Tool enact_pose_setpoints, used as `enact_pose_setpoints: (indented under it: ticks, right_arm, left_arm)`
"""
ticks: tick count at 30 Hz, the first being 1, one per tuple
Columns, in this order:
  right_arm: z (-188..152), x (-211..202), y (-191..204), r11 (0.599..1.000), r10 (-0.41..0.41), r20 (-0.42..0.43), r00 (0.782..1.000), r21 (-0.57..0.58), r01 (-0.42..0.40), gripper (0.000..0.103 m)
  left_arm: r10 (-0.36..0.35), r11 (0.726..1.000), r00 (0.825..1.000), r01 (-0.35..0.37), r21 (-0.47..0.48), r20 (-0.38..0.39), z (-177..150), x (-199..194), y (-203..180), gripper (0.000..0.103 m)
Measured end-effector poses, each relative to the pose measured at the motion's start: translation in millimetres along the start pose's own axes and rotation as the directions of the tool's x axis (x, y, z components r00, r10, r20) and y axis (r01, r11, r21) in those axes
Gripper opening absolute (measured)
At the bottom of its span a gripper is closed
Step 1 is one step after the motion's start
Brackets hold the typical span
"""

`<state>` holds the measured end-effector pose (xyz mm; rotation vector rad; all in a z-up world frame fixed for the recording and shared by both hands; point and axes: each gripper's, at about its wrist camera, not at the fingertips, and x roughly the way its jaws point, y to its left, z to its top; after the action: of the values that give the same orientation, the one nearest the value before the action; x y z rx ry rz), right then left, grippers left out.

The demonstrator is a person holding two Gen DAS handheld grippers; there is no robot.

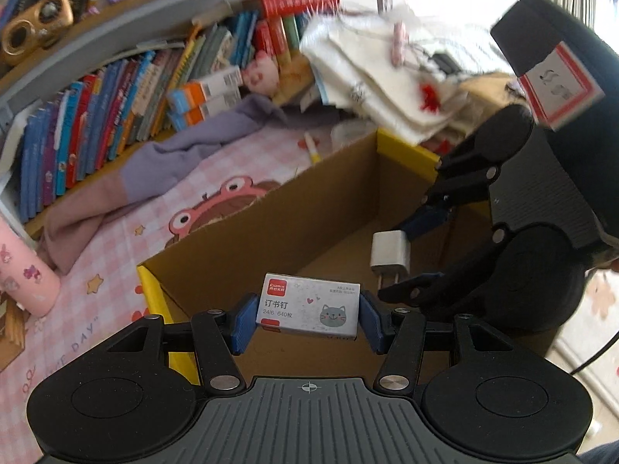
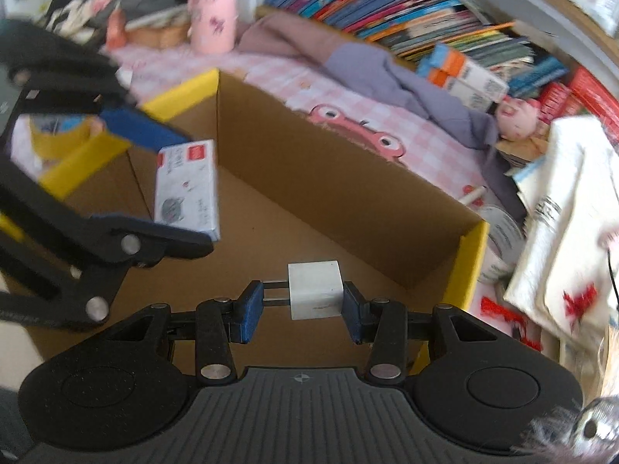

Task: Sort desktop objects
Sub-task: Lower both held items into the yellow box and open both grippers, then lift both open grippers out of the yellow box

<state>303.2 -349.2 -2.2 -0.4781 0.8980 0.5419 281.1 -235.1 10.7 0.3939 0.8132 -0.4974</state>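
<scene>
Plainly, the left gripper [image 1: 308, 319] clamps a staple box [image 1: 308, 306] and the right gripper [image 2: 304, 302] pinches a white charger plug [image 2: 315, 290], both over the open cardboard box [image 2: 309, 162], whose near corner hides behind the tools, while the books [image 1: 96, 123] beyond blur.

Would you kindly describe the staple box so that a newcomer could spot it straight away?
Find the open cardboard box with yellow edges on the pink checked mat. Above its inside, two pairs of tongs each hold something; the left tongs grip the staple box. It is flat, pale, with a red logo and a grey cat face, unlike the plain white charger in the right tongs.
</scene>
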Motion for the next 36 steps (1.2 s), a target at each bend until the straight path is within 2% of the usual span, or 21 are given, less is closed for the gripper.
enact_pose_setpoints:
  ticks: [5, 9, 13, 18, 21, 23, 25, 26, 36]
  right_arm:
    - [5.9, 27.1, -1.2, 0.990, 0.014, -0.102, 0.995, -0.135, -0.028, 0.040]
    - [10.3, 46.9, -4.2, 0.977, 0.026, -0.189, 0.982, -0.205, -0.065, 0.040]
    - [14.5, 54.2, -5.2, 0.968, 0.036, -0.224, 0.974, -0.236, -0.090, 0.041]
    - [13.6, 54.7, -0.8, 0.959, 0.035, -0.219, 0.975, -0.267, -0.094, 0.041]
    - [13.3, 54.2, 0.5, 0.958, 0.035, -0.214, 0.976, -0.273, -0.094, 0.041]
    - [13.1, 53.1, 0.0, 0.960, 0.035, -0.206, 0.978, -0.267, -0.091, 0.041]
    - [13.2, 50.7, 0.2, 0.961, 0.041, -0.192, 0.981, -0.261, -0.091, 0.047]
    - [13.0, 49.8, 0.3, 0.961, 0.038, -0.186, 0.982, -0.261, -0.087, 0.048]
    - [8.3, 27.4, -10.8, 0.984, 0.037, -0.114, 0.993, -0.171, -0.056, 0.051]
  left_arm:
    - [0.007, 0.999, 0.996, -0.004, 0.039, -0.085, 5.6, 26.1, -0.6, 0.055]
    - [0.035, 0.996, 0.990, -0.023, 0.087, -0.138, 5.6, 41.4, -6.4, 0.056]
    - [0.038, 0.998, 0.985, -0.029, 0.053, -0.166, 3.4, 43.6, -1.6, 0.055]
    - [0.030, 0.999, 0.984, -0.024, 0.036, -0.175, 3.2, 44.4, -0.7, 0.056]
    - [0.028, 0.999, 0.984, -0.023, 0.035, -0.173, 3.7, 44.2, -0.8, 0.061]
    - [0.033, 0.999, 0.987, -0.027, 0.041, -0.160, 3.8, 42.4, -1.7, 0.071]
    - [0.055, 0.998, 0.988, -0.049, 0.045, -0.145, 5.1, 41.3, -2.4, 0.081]
    - [0.065, 0.997, 0.988, -0.060, 0.040, -0.140, 5.0, 40.3, -2.1, 0.083]
    - [0.076, 0.996, 0.995, -0.079, -0.038, -0.057, -0.7, 12.5, 3.9, 0.083]
